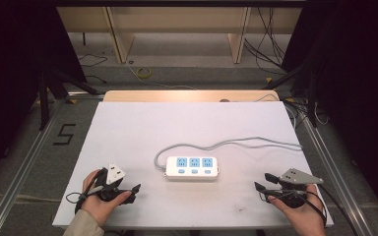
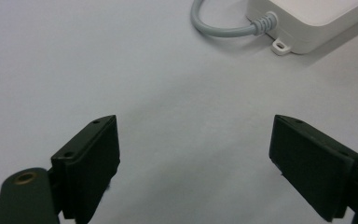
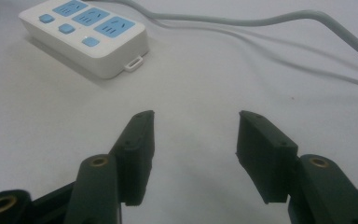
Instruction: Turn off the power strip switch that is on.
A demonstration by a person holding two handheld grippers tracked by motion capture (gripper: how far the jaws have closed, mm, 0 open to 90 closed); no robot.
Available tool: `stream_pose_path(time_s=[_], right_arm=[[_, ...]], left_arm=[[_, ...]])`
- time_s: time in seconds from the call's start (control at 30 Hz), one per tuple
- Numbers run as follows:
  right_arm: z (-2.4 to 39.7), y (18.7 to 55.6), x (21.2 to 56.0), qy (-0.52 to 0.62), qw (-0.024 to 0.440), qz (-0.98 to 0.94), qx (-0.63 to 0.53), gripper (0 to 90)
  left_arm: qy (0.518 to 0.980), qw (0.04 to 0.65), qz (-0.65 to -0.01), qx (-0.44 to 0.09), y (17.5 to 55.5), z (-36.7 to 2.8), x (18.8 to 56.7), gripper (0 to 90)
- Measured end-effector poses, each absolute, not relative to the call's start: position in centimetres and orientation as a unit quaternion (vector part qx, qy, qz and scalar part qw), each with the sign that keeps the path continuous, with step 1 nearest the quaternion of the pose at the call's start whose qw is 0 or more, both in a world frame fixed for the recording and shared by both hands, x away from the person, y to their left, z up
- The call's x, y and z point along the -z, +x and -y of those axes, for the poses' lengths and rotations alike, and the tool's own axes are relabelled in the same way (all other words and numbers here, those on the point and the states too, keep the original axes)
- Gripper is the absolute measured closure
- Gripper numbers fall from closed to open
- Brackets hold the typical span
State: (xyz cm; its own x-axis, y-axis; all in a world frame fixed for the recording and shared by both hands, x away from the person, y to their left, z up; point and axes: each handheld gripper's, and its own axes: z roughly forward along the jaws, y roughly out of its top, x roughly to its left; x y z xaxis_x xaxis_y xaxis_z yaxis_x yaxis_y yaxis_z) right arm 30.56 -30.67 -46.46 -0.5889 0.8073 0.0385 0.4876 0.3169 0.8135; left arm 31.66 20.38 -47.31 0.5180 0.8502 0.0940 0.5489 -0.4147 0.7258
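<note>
A white power strip (image 1: 193,168) with three blue sockets and three blue switches lies flat near the table's middle; its grey cable (image 1: 236,143) loops off its left end and runs to the right edge. My left gripper (image 1: 133,193) rests at the front left, open and empty, pointing right toward the strip. My right gripper (image 1: 264,181) rests at the front right, open and empty, pointing left. The left gripper view shows the strip's cable end (image 2: 303,23) ahead beyond the open gripper (image 2: 193,140). In the right gripper view the strip (image 3: 86,35) lies ahead to the left of the open gripper (image 3: 196,135).
A white sheet (image 1: 142,132) covers the table, with a wooden edge (image 1: 187,96) at the back. A "5" mark (image 1: 64,133) is on the floor at left. Shelving legs and loose cables stand beyond the table.
</note>
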Motion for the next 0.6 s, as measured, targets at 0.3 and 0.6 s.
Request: stream_pose_path(time_s=[0.3, 0.6], right_arm=[[30.81, 30.44, 46.13, 0.410, 0.202, -0.788, -0.412, 56.7], [30.99, 30.49, 45.64, 0.414, 0.212, -0.789, -0.401, 78.4]], left_arm=[[0.810, 0.320, -0.432, -0.232, 31.59, -20.48, 47.32, 15.8], [0.809, 0.322, -0.432, -0.233, 31.67, -20.42, 47.35, 16.0]])
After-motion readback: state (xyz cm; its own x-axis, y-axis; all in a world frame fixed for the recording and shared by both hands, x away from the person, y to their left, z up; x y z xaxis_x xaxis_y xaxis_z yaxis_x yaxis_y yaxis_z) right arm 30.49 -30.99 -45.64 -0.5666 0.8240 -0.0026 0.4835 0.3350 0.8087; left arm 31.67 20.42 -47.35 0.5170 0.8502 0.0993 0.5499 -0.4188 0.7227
